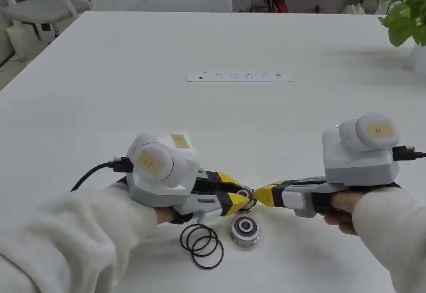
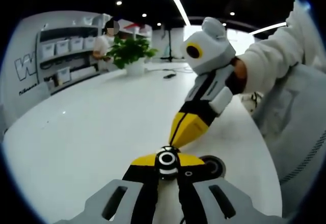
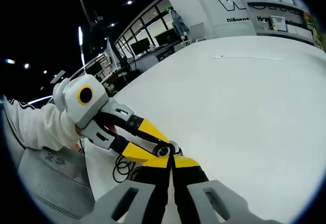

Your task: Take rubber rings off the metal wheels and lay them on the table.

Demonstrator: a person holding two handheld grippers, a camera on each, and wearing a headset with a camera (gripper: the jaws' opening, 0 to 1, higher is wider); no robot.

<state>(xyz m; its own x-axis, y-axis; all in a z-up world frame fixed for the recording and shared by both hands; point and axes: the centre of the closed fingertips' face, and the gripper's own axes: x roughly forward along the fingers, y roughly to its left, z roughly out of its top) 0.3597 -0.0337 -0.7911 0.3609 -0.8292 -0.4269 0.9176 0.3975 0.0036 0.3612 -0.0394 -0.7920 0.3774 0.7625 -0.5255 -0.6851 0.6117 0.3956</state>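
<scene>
Stripping stage, prob.: L gripper (image 1: 238, 198) jaws clamped a metal wheel (image 1: 247, 196), R gripper (image 1: 258, 195) jaws shut at its rim; next likely needed peeling outward, toward rubber rings (image 1: 202, 243) frame-bottom.

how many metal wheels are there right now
2. One round metal wheel lies on the white table beside the black rubber rings; the other is clamped in the left hand-held gripper, touched by the right hand-held gripper. More may be hidden.

Metal wheel (image 1: 248, 197) half hidden behind the left claw (image 1: 238, 198), potted plant (image 1: 403, 10) cut off at the right edge
</scene>
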